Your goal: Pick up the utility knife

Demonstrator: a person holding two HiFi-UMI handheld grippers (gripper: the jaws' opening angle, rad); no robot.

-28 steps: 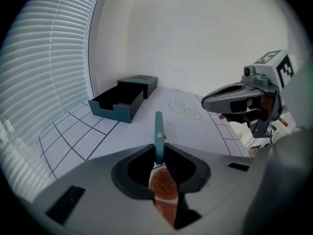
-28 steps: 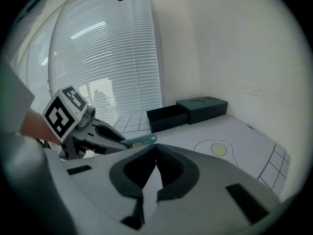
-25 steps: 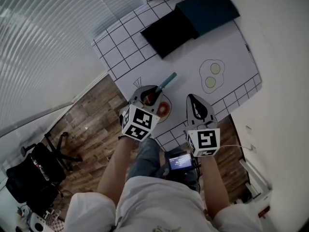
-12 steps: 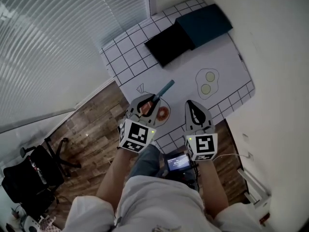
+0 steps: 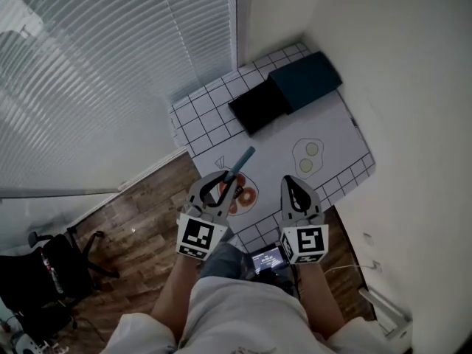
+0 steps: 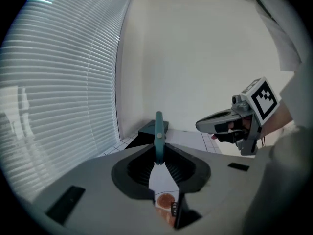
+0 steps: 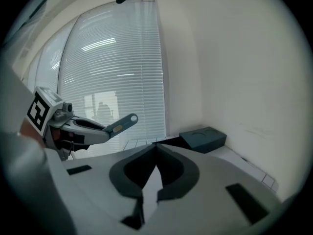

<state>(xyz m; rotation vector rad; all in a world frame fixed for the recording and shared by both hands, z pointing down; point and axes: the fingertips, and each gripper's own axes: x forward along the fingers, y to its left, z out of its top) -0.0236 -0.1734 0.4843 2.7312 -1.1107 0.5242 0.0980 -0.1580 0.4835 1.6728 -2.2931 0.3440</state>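
Over the mat (image 5: 335, 135), left claw (image 5: 226, 185) — clamping utility knife (image 5: 240, 162) — has risen.

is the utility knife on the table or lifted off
Lifted off: the utility knife is clamped in the left gripper, above the table.

utility knife (image 5: 239, 164) 1 | tools (image 5: 223, 178) (image 5: 289, 180) 2 | boxes (image 5: 304, 80) (image 5: 259, 106) 2 | mat (image 5: 335, 135) 1

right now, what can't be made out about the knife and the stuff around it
- Utility knife, left gripper view: its lower end sits hidden between the left gripper's pads, so whether the blade is out cannot be told.
- Orange round drawing, head view: partly covered by the left gripper.
- Small screen, head view: too small to read.
- Black chair, head view: dim and cut off by the left edge.
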